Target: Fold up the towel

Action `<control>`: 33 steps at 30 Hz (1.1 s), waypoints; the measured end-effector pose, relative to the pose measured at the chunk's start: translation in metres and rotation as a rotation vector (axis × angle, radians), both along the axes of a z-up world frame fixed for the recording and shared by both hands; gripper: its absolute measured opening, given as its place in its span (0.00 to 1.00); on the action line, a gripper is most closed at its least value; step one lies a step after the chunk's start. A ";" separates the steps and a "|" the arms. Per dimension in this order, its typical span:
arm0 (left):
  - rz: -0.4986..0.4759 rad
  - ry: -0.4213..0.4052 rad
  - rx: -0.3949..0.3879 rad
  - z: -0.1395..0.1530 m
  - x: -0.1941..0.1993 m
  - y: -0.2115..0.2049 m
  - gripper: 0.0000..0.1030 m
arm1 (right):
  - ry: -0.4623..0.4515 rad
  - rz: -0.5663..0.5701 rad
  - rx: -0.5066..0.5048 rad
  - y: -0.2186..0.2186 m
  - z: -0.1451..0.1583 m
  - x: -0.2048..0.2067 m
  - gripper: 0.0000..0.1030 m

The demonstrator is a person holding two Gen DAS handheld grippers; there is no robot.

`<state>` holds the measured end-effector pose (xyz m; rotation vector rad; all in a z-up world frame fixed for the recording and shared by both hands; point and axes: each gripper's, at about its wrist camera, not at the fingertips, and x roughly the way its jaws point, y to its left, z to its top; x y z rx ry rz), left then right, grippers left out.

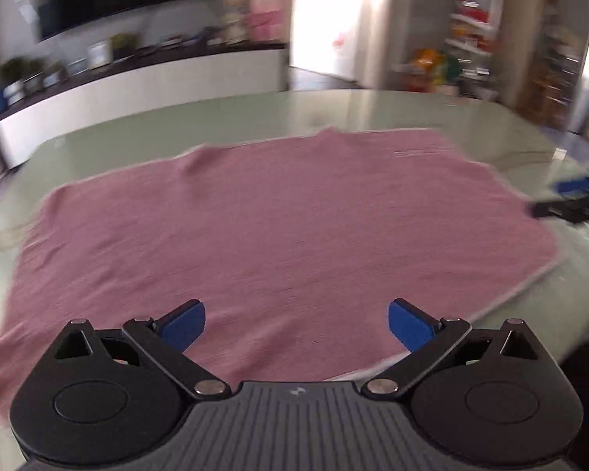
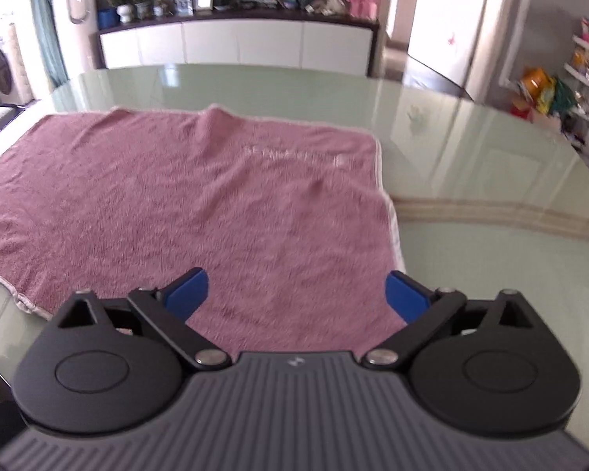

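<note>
A pink towel (image 1: 278,227) lies spread flat on a pale green glass table (image 1: 216,125). My left gripper (image 1: 296,325) is open and empty above the towel's near edge. The left wrist view is blurred. My right gripper (image 2: 296,298) is open and empty above the towel (image 2: 184,204) near its right front corner. The right gripper also shows at the right edge of the left wrist view (image 1: 577,196), beside the towel's right side. The towel has a white hem (image 2: 390,212) and a small ridge at its far edge.
The glass table (image 2: 471,180) extends to the right of the towel. A long white sideboard (image 2: 235,43) with plants and boxes stands behind the table. Shelves with packages (image 2: 585,74) stand at the far right.
</note>
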<state>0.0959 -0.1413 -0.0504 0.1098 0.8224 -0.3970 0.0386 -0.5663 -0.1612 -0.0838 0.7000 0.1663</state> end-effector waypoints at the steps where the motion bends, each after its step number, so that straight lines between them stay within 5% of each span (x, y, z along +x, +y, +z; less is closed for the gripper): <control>1: -0.026 -0.002 -0.012 0.001 0.000 -0.012 0.98 | -0.008 0.008 0.002 0.003 -0.001 0.009 0.89; 11: -0.263 -0.034 -0.108 -0.009 -0.003 -0.127 0.98 | -0.015 0.105 -0.053 0.000 0.005 0.070 0.51; 21: -0.459 -0.063 -0.147 -0.031 -0.003 -0.232 0.95 | 0.001 0.111 -0.123 -0.039 0.013 0.123 0.49; 30: -0.476 -0.004 -0.116 -0.062 0.008 -0.287 0.72 | 0.013 0.159 -0.175 -0.046 -0.008 0.150 0.42; 33: -0.451 0.024 -0.084 -0.073 0.013 -0.298 0.54 | 0.013 0.174 -0.157 -0.049 -0.016 0.156 0.41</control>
